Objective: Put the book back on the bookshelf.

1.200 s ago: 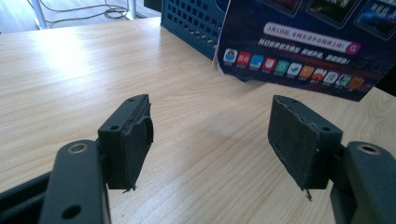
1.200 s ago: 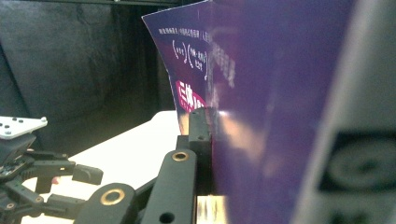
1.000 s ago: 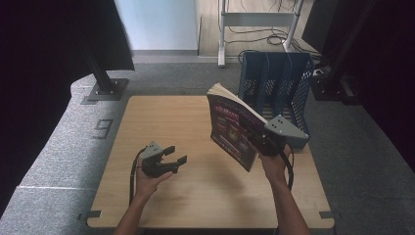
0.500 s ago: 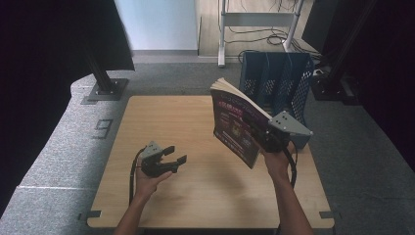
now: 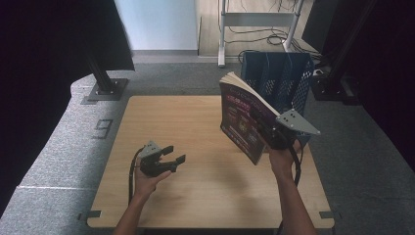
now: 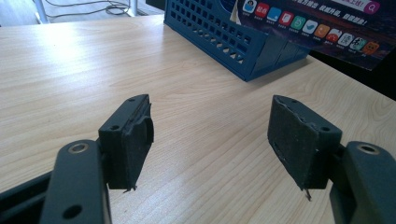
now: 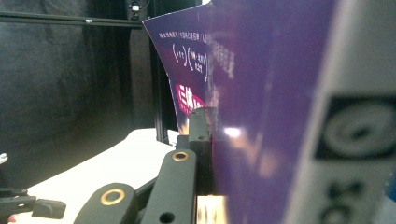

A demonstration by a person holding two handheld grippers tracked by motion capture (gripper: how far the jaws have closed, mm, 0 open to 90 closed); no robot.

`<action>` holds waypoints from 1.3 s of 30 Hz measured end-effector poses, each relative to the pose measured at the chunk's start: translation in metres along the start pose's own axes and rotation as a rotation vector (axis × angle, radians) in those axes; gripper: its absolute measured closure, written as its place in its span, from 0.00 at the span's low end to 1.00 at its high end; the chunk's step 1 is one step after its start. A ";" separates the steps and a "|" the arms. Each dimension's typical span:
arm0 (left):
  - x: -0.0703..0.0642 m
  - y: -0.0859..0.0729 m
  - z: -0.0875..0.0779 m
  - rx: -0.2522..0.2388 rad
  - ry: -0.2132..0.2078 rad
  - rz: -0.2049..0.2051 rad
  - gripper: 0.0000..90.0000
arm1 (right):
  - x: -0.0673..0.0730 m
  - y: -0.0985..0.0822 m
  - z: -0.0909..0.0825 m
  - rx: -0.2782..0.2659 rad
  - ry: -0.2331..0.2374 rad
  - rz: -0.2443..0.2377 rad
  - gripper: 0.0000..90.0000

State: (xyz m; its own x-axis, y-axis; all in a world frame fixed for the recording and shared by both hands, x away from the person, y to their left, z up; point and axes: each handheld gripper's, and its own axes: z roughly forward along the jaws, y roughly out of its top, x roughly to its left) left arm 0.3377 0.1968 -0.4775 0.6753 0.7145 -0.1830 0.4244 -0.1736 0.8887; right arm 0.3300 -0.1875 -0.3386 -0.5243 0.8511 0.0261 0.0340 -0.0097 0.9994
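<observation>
I have the book [image 5: 244, 117] clamped in my right gripper [image 5: 274, 134], lifted clear of the table [image 5: 195, 196] and standing roughly upright, tilted a little, just in front of the blue file rack [image 5: 281, 78] at the far right edge. In the right gripper view the purple cover [image 7: 261, 93] sits pressed against the jaw, so the grip looks firm near the book's lower edge.

My left gripper [image 5: 166, 160] rests low over the near left part of the table with its 2 jaws spread wide and nothing between the pads [image 6: 135, 140]; its view looks across bare wood toward the rack [image 6: 224, 32].

My reading: the pick-up is done and the book is raised and turned onto its edge. What looks left is carrying it the short way back over the rack, lining it up with 1 of the slots, lowering it in and letting go. I cannot tell from here which slot is free.
</observation>
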 end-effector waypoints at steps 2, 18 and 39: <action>0.000 0.000 0.000 0.002 0.001 -0.001 0.34 | -0.002 0.001 -0.001 -0.001 -0.007 -0.006 0.91; 0.003 -0.002 0.001 0.012 0.004 -0.006 0.34 | -0.015 0.006 -0.005 -0.005 -0.049 0.004 0.91; 0.001 -0.003 0.004 0.026 0.000 -0.005 0.34 | -0.034 0.011 -0.006 -0.004 -0.123 0.016 0.91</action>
State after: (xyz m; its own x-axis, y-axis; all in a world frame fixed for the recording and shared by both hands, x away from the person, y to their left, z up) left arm 0.3396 0.1955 -0.4816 0.6730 0.7155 -0.1876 0.4433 -0.1872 0.8766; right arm 0.3430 -0.2201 -0.3281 -0.4158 0.9086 0.0392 0.0380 -0.0257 0.9989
